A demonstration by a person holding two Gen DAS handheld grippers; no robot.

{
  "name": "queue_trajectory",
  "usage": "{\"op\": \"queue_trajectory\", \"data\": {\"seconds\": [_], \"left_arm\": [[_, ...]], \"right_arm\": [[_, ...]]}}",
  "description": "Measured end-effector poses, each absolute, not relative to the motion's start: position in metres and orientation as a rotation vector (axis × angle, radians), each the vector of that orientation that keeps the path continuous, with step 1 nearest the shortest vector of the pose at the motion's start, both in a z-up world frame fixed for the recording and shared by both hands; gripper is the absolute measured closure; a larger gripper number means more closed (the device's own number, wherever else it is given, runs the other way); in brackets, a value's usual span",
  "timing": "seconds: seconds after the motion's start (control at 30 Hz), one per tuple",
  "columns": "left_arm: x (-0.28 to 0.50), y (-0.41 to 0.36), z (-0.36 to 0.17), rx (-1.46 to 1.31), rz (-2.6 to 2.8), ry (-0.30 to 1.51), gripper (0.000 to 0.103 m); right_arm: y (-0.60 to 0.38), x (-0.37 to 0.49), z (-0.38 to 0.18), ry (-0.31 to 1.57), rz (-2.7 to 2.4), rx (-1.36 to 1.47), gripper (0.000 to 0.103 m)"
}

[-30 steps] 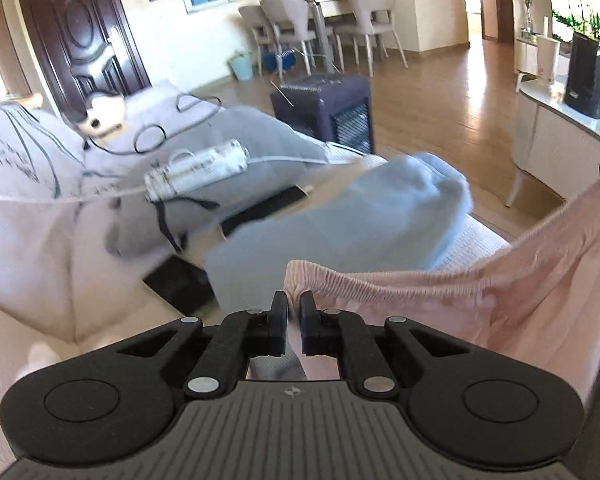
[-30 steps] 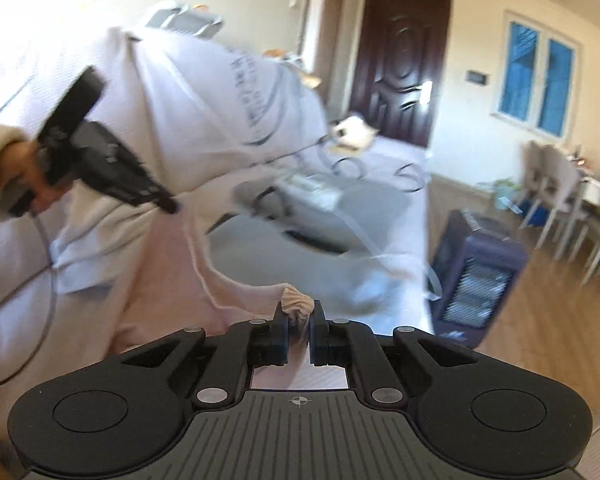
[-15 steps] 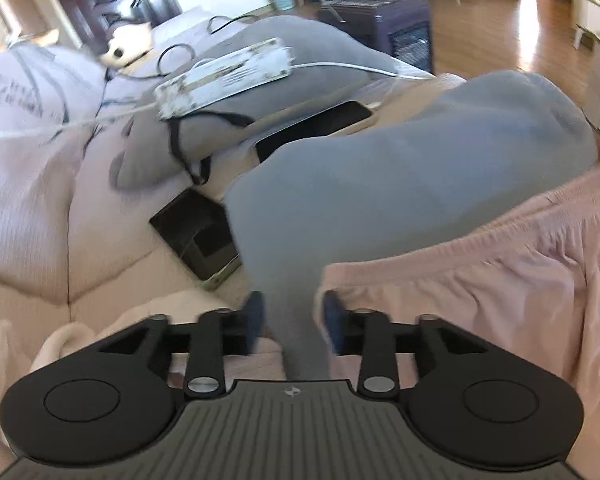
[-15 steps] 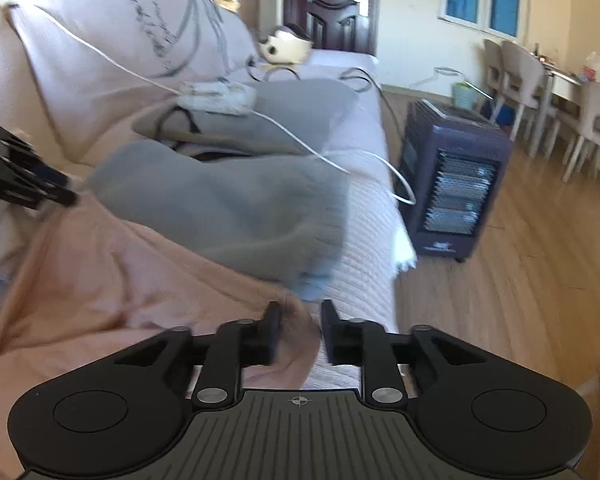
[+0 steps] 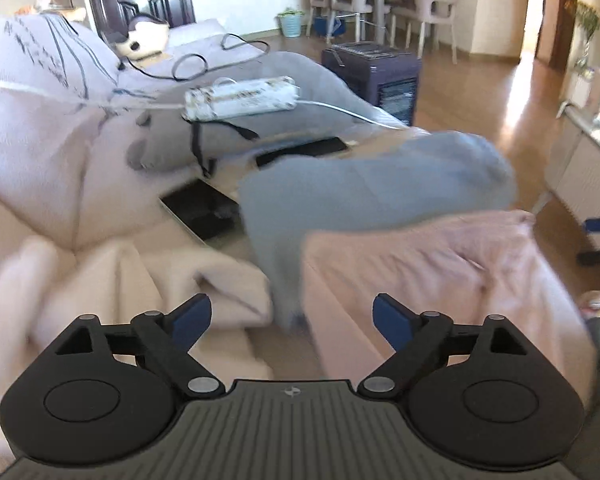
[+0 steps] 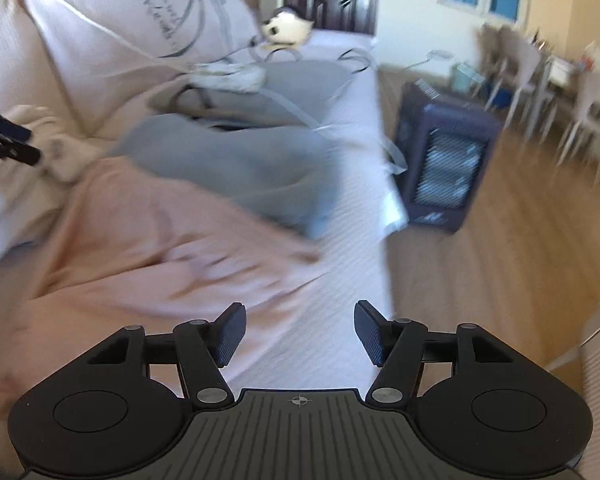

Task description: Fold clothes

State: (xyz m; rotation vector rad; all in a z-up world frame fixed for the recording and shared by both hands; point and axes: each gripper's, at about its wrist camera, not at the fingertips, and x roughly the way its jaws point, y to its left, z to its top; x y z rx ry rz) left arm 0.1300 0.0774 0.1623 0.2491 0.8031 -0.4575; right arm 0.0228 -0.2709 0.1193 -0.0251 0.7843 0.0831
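Both tongs stand spread with nothing between the pads: the left gripper (image 5: 292, 320) has just been opening over the near-left edge of the pink garment (image 5: 420, 272), and the right gripper (image 6: 299, 332) has just been opening above the bare sofa seat (image 6: 340, 280), beside the garment's near-right hem. The pink garment (image 6: 160, 240) lies flat on the seat, its far edge lapping the grey garment (image 5: 360, 192), which sits just beyond it; a cream cloth (image 5: 120, 280) is bunched to the left. This looks like the release that ends a lay-down or a fold. Next, I judge, comes picking fresh hold points on one edge of the pink garment, closing on a single layer only, and carrying it across without snagging the grey piece.
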Motion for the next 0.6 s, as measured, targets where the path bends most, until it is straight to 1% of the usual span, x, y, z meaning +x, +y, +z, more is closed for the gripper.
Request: {"op": "queue_trajectory", "data": {"seconds": [0.07, 0.17, 0.23, 0.33, 0.43, 0.53, 0.6], "left_arm": [[0.108, 0.081, 0.156, 0.217, -0.492, 0.826, 0.009], [0.073, 0.083, 0.133, 0.169, -0.542, 0.904, 0.007], [0.051, 0.083, 0.114, 0.127, -0.563, 0.968, 0.007], [0.024, 0.083, 0.086, 0.049, -0.594, 1.05, 0.007], [0.009, 0.079, 0.064, 0.019, -0.598, 1.089, 0.007], [0.002, 0.07, 0.042, 0.051, -0.6, 1.121, 0.007], [-0.001, 0.065, 0.031, 0.058, -0.603, 1.128, 0.007]], "right_arm": [[-0.259, 0.007, 0.122, 0.815, 0.142, 0.029, 0.042], [-0.236, -0.016, 0.119, 0.889, 0.259, 0.092, 0.041], [-0.218, -0.029, 0.114, 0.945, 0.317, 0.088, 0.039], [-0.189, -0.045, 0.104, 1.018, 0.419, 0.067, 0.039], [-0.162, -0.049, 0.09, 1.078, 0.508, 0.026, 0.039], [-0.14, -0.043, 0.077, 1.124, 0.542, -0.064, 0.039], [-0.134, -0.036, 0.071, 1.136, 0.543, -0.074, 0.039]]}}
